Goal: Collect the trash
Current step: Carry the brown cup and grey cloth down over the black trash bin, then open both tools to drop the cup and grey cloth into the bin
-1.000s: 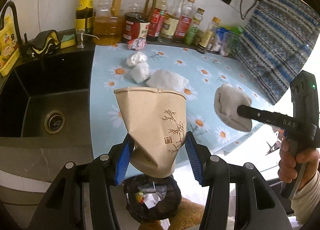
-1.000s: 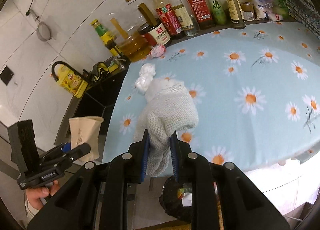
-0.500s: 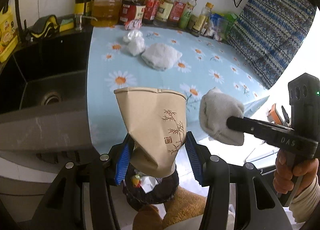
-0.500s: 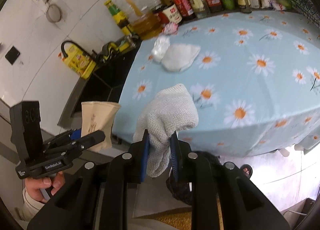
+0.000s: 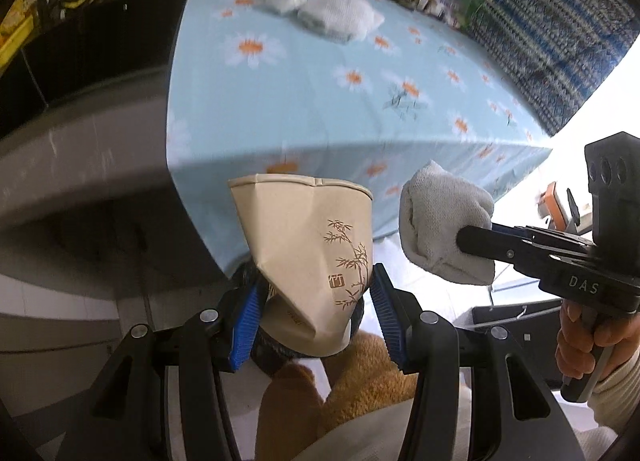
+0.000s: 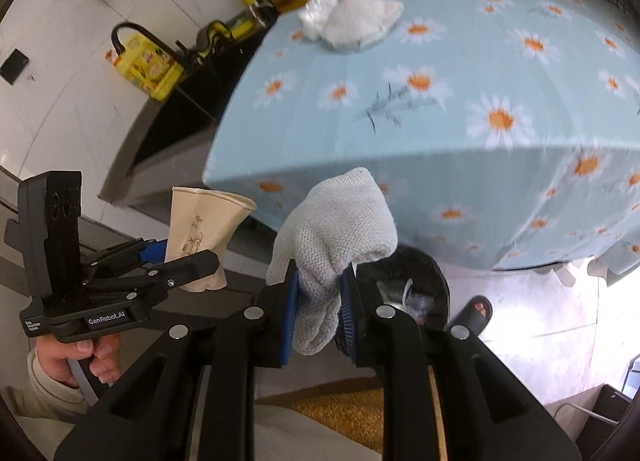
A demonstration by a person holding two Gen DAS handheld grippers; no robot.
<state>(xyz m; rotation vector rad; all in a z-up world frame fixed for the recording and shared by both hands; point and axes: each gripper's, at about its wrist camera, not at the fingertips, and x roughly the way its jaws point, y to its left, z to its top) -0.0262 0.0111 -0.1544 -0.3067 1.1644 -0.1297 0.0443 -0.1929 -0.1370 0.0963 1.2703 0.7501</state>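
My left gripper [image 5: 316, 315] pinches the crushed, light paper cup [image 5: 306, 257] low, right gripper [image 6: 318, 319] clamps the soft rag [image 6: 334, 237] mid-fold, both just above the bin [image 6: 416, 281].

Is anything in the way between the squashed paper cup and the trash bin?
Nothing visible blocks it. The left gripper holds the paper cup right above the black trash bin on the floor, already clear of the daisy tablecloth. The right gripper holds its gray cloth alongside.
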